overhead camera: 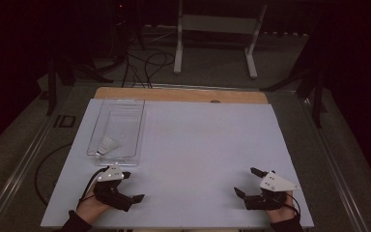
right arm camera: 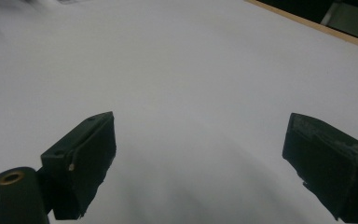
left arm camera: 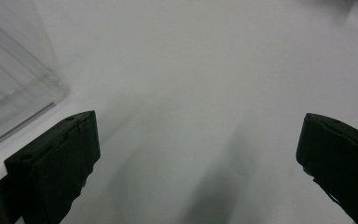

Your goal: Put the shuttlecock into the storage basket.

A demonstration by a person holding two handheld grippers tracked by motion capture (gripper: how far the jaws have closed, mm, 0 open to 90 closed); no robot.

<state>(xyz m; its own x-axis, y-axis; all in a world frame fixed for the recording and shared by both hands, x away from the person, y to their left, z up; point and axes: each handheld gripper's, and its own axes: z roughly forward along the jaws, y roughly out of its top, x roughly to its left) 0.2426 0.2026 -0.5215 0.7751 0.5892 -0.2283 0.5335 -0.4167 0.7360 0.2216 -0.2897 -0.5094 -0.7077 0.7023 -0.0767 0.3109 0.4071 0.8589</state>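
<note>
Two hand-held grippers rest low at the near edge of our white desk (overhead camera: 198, 145), each with its jaws spread wide and nothing between them. Our left hand-held gripper (overhead camera: 131, 187) sits just in front of the near end of a clear plastic tray (overhead camera: 137, 130), whose corner (left arm camera: 23, 93) shows beside its jaws in the left gripper view. One white shuttlecock (overhead camera: 107, 145) lies inside that tray, at its near end, close beyond our left hand-held gripper but apart from it. Our right hand-held gripper (overhead camera: 247, 182) stands well apart from both, over bare white surface (right arm camera: 191, 93) on the desk's right side.
</note>
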